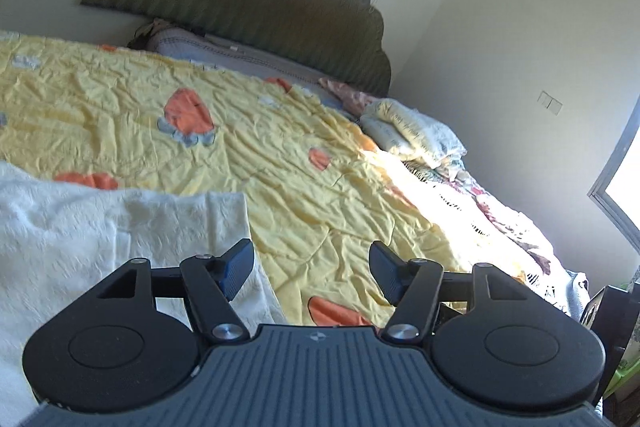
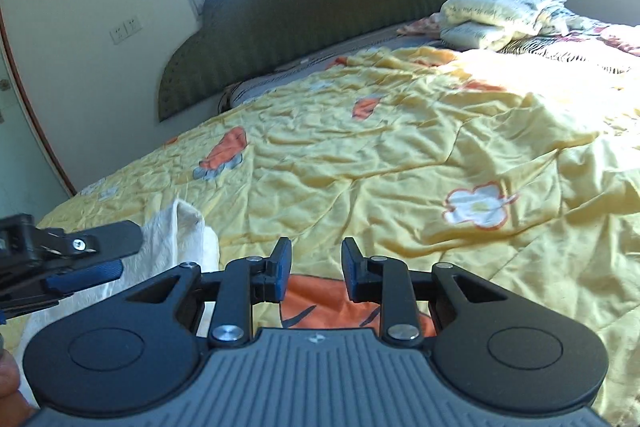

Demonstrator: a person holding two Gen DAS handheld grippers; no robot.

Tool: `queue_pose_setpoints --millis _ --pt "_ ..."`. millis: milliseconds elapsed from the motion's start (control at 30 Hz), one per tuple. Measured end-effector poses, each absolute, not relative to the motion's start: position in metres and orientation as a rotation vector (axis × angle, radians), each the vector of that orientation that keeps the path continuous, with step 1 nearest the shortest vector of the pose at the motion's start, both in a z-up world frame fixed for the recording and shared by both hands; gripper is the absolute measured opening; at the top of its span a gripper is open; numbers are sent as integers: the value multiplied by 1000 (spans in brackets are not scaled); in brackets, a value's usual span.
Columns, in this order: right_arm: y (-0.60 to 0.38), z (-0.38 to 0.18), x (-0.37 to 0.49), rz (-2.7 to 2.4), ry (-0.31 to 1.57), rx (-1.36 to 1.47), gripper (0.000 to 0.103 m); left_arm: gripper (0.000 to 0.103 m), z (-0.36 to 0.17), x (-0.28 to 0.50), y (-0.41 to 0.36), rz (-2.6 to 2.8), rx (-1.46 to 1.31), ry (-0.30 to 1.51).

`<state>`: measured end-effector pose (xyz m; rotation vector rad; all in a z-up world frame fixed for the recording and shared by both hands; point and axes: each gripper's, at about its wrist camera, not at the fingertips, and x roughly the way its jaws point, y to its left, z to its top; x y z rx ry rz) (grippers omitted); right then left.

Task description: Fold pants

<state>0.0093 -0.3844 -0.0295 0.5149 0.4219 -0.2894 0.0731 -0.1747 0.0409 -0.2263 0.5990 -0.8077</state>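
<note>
hovering released, both the left hand-held gripper (image 1: 312, 269) and right hand-held gripper (image 2: 316, 269) are needing a firm pinch on the cream textured cotton pants (image 1: 120, 231).

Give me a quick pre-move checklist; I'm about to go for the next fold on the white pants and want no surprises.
1. Left gripper open, nothing between its jaws: ok.
2. Right gripper free of cloth: ok, jaws only slightly apart.
3. White pants lying on the yellow quilt: ok.
4. Pants flat and aligned: cannot tell, only part shows.
5. Quilt beyond the pants free of other things: ok; folded bedding sits far off.
</note>
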Motion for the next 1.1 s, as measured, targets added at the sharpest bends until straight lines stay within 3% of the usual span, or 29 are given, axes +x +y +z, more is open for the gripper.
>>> queue_pose_setpoints --millis 100,133,167,233,633,1100 --pt "-372 -15 2 -133 391 532 27 74 58 69 -142 -706 -164 535" --pt "-365 -11 1 -67 394 538 32 74 61 69 -128 -675 -156 522" --pt "-360 -9 1 -4 411 548 48 74 62 68 -115 -647 -149 518" --pt "-347 -11 0 76 438 573 66 74 60 65 -86 -580 -118 515" --pt "-308 -28 3 186 576 568 66 75 19 23 18 -404 6 546" --pt "-318 -57 3 150 615 762 66 78 9 -7 0 -521 256 524"
